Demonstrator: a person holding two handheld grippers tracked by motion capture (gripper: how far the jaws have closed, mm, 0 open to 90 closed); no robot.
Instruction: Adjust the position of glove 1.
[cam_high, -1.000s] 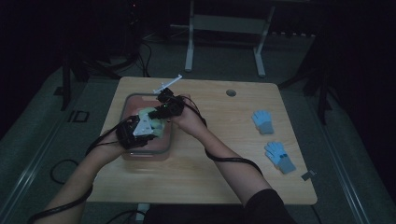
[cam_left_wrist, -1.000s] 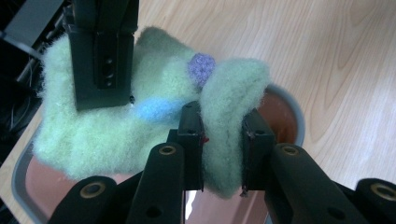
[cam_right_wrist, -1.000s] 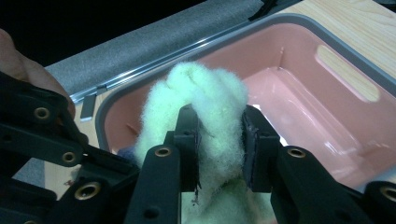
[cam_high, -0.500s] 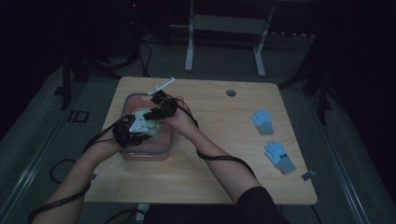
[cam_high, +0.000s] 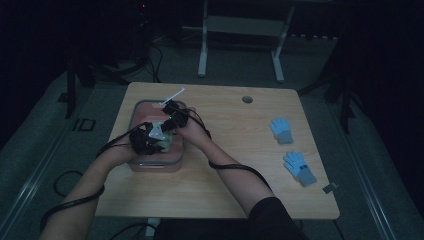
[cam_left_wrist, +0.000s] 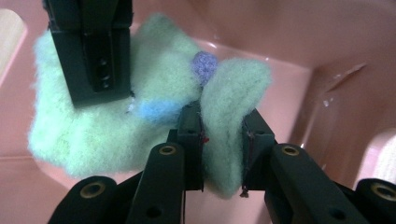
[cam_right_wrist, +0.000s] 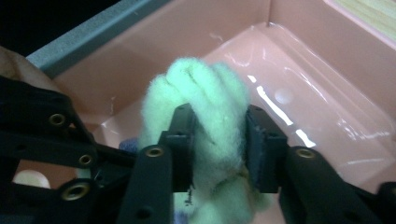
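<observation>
Your table carries the pink tub at its nine o'clock side, two blue gloves over at three o'clock. Down in the tub lies the green glove. Your left gripper pinches one fold tight; your right gripper, jaws just easing apart, hugs another fold.

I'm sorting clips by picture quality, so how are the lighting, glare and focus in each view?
High view: dim, room nearly black beyond the table. Left gripper view: bright, fuzzy green glove soft, near jaws blurred. Right gripper view: white glare streaks on the pink bin floor, its edges soft.
</observation>
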